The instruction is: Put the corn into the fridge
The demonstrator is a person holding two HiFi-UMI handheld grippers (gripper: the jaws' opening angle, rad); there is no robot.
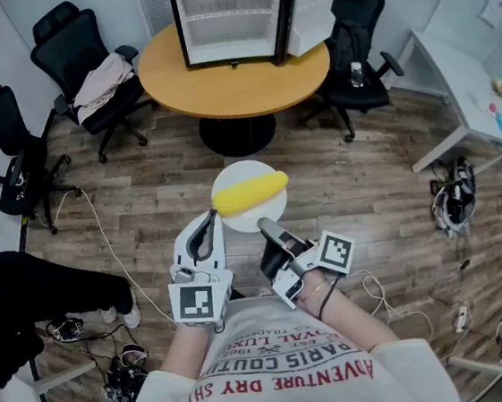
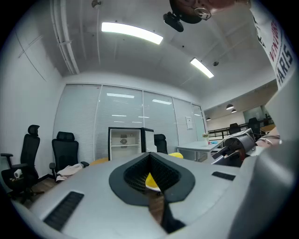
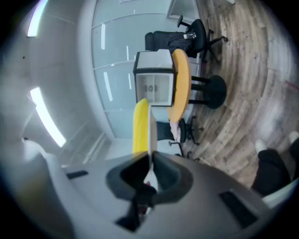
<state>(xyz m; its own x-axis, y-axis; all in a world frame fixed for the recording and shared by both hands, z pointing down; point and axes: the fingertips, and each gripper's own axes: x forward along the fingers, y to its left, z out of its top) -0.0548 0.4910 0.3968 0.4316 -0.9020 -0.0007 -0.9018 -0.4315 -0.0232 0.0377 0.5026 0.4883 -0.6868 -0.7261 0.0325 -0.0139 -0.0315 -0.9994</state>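
A yellow corn cob (image 1: 250, 192) lies on a white plate (image 1: 270, 210) held above the wooden floor. My right gripper (image 1: 269, 230) is shut on the plate's near rim; in the right gripper view the plate (image 3: 152, 140) runs edge-on into the jaws with the corn (image 3: 140, 126) beside it. My left gripper (image 1: 208, 231) is shut just left of the plate, and I see nothing between its jaws. The small fridge (image 1: 230, 18) stands on the round wooden table (image 1: 238, 84), its door (image 1: 312, 7) swung open to the right. The corn (image 2: 176, 155) peeks over the left jaws.
Black office chairs (image 1: 81, 53) ring the table, one with clothes (image 1: 102, 77) on it. A white desk (image 1: 464, 90) stands at the right. Cables (image 1: 453, 199) lie on the floor on both sides. A bottle (image 1: 357, 73) sits on the right chair.
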